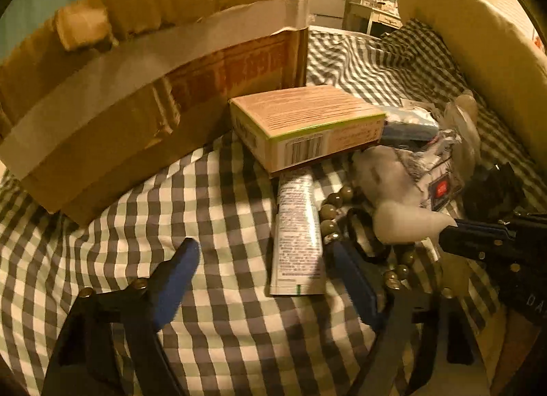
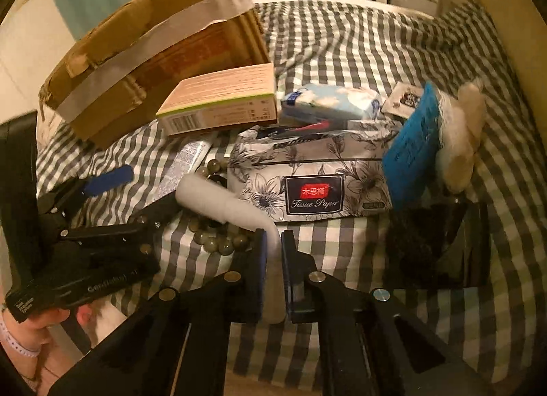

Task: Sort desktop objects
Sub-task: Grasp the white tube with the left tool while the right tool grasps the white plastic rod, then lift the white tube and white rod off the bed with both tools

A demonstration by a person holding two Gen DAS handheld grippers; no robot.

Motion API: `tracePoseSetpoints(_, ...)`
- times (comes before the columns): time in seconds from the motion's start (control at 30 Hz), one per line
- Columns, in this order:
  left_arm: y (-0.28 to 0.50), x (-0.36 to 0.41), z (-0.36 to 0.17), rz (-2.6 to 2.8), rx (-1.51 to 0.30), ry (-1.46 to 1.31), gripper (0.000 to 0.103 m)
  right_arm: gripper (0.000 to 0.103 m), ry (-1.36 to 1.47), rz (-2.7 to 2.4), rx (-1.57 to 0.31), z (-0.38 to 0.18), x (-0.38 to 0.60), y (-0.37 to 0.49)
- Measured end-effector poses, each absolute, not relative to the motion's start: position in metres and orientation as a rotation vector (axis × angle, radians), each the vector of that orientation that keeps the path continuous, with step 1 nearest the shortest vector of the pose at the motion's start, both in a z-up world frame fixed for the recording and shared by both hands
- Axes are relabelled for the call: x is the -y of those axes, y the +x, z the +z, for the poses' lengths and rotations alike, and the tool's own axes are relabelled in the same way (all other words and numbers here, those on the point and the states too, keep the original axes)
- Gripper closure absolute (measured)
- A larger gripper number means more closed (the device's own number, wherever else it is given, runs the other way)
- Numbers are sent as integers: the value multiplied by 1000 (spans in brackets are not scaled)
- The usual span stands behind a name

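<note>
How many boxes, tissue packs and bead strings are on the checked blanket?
Boxes: 2, the big cardboard box and the small printed box
Tissue packs: 2, the flowery pack and the blue cloudy pack
Bead strings: 1, the bead string
Total: 5

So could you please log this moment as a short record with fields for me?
surface: checked cloth
right tool: shut on a white tube
left tool: open, nothing gripped, its tips either side of a printed tube
container: taped cardboard box, upper left
nearby: bead string, tissue pack, tan carton
</note>
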State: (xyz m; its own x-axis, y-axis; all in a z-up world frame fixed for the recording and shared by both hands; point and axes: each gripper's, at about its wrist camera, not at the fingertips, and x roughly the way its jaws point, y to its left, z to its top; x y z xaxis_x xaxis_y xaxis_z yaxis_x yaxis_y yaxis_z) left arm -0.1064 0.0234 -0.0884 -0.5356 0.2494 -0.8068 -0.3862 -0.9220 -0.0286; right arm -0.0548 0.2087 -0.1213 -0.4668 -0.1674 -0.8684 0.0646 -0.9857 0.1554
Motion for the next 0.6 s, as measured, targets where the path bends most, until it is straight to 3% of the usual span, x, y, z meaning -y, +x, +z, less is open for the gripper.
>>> tracePoseSetpoints(0.17, -108, -12, -96, 2445, -151, -1274, 25, 95, 1553, -2572, 147, -125, -205, -58)
tracePoseSetpoints(0.33, -121, -34, -98, 2431, -234, -1245, 28, 95, 1569, -2564, 153, -129, -207, -60)
tracePoseSetpoints(0.37, -125, -36, -99, 2425, -236, -1239, 35, 95, 1570, -2563, 152, -129, -207, -60)
tracePoseSetpoints(0.4, -127, -37, -99, 2408, -213, -1224, 61, 95, 1570, -2563, 150, -129, -206, -60)
tracePoseSetpoints(0.43, -129, -37, -98, 2391, -188, -1217, 74, 95, 1568, -2562, 148, -129, -206, -60)
tracePoseSetpoints(0.6, -110, -29, -96, 2384, -205, -1210, 74, 95, 1565, -2548, 122, -129, -201, -59)
